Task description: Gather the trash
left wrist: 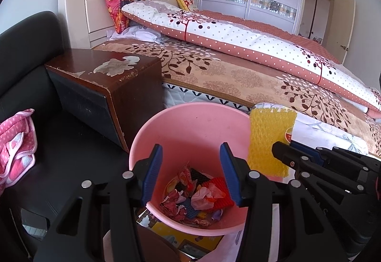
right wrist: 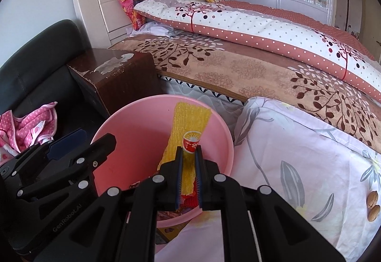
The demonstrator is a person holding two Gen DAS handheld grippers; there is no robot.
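Observation:
A pink bin (left wrist: 190, 128) stands on the floor between the bed and a nightstand, with crumpled wrappers and red and black foam scraps (left wrist: 200, 197) at its bottom. Over its mouth my left gripper (left wrist: 190, 150) hangs open, nothing between its blue pads. My right gripper (right wrist: 189, 150) is shut on a yellow foam net (right wrist: 188, 119) with a red round sticker (right wrist: 190, 141). It holds the net upright above the bin (right wrist: 133, 142). In the left wrist view the net (left wrist: 269, 140) hangs at the bin's right rim, held by the right gripper (left wrist: 283, 147). The left gripper (right wrist: 90, 140) shows at the left of the right wrist view.
A worn brown nightstand (left wrist: 107, 78) stands left of the bin, and a black leather seat (left wrist: 26, 52) with a pink dotted cloth (left wrist: 16, 142) lies beyond it. The bed (left wrist: 238, 71) fills the right. A floral sheet (right wrist: 297, 154) carries two walnuts (right wrist: 372, 204).

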